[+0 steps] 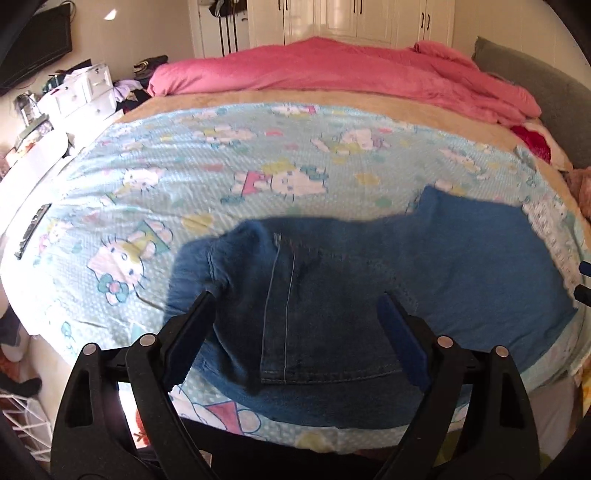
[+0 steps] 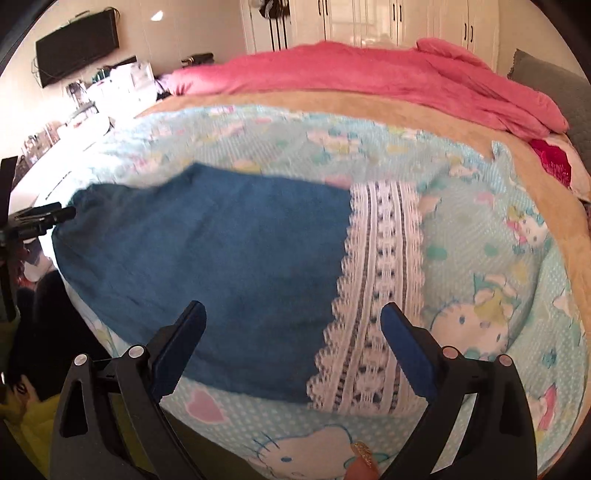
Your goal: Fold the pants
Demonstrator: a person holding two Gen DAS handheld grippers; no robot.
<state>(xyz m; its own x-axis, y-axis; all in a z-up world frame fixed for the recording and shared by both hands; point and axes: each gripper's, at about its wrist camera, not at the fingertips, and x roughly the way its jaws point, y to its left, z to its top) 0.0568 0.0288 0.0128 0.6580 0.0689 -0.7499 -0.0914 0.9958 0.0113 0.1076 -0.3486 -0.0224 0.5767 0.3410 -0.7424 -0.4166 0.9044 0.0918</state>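
Observation:
Blue denim pants [image 1: 369,266] lie flat across the cartoon-cat bed sheet [image 1: 155,177], folded over, with a stitched seam and hem facing me. In the right wrist view the pants [image 2: 221,240] end in a white lace trim [image 2: 376,280]. My left gripper [image 1: 295,297] is open, its fingers standing wide over the darker left part of the denim with nothing pressed between them. My right gripper [image 2: 292,307] is open too, straddling the edge where denim meets lace. Its tips show at the right edge of the left wrist view [image 1: 583,280].
A crumpled pink duvet [image 1: 332,70] lies along the far side of the bed, with a grey headboard [image 1: 535,81] to the right. White drawers with clutter [image 1: 85,92] and a wall-mounted screen [image 2: 77,40] stand to the left. White wardrobes [image 1: 351,18] fill the back wall.

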